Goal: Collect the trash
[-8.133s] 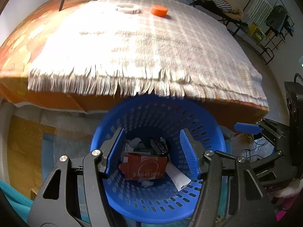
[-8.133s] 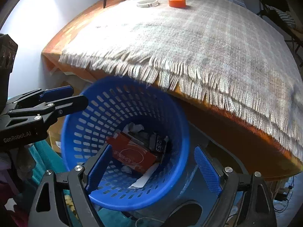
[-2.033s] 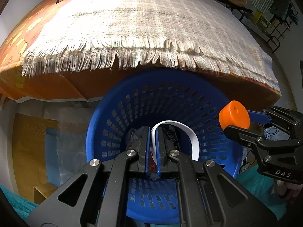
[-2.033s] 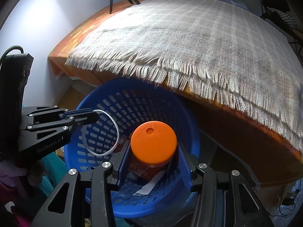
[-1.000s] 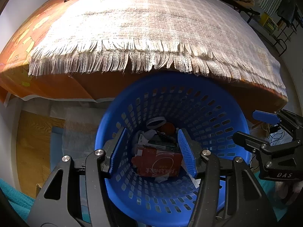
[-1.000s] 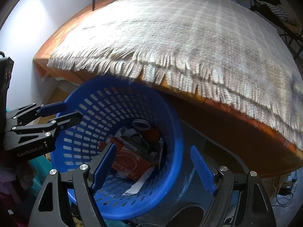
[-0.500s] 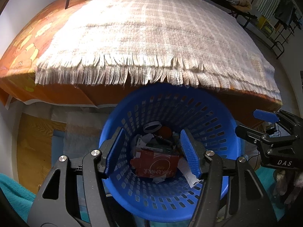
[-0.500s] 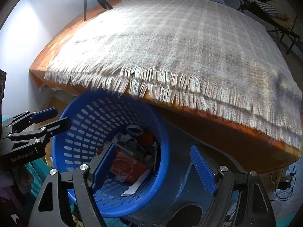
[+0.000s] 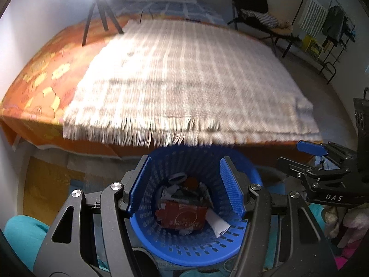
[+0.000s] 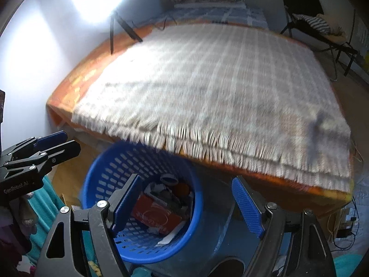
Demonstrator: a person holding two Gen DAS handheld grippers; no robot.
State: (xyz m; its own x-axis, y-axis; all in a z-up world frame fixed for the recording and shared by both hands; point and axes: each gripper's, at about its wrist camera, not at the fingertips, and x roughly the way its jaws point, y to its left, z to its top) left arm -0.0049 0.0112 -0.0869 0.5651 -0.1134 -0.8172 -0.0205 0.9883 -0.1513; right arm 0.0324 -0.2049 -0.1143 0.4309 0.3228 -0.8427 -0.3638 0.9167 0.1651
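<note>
The left gripper hangs with its jaws spread wide and empty — the right gripper beside it likewise gapes, blue pads well apart, nothing held.

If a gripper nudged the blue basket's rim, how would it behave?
The blue basket looks like thin perforated plastic holding only light scraps like the red carton, so it probably slides or tips easily. Its rim would likely flex.

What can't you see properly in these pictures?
- Blanket: its weave and fringe are smeared by motion blur in both views.
- Basket bottom: hidden under the red carton and paper scraps in the left view.
- Carton's print: too small and blurred to read.
- Orange cap: partly covered by scraps in the right view.
- Left gripper and right gripper: handles cut off by the bottom edge.
</note>
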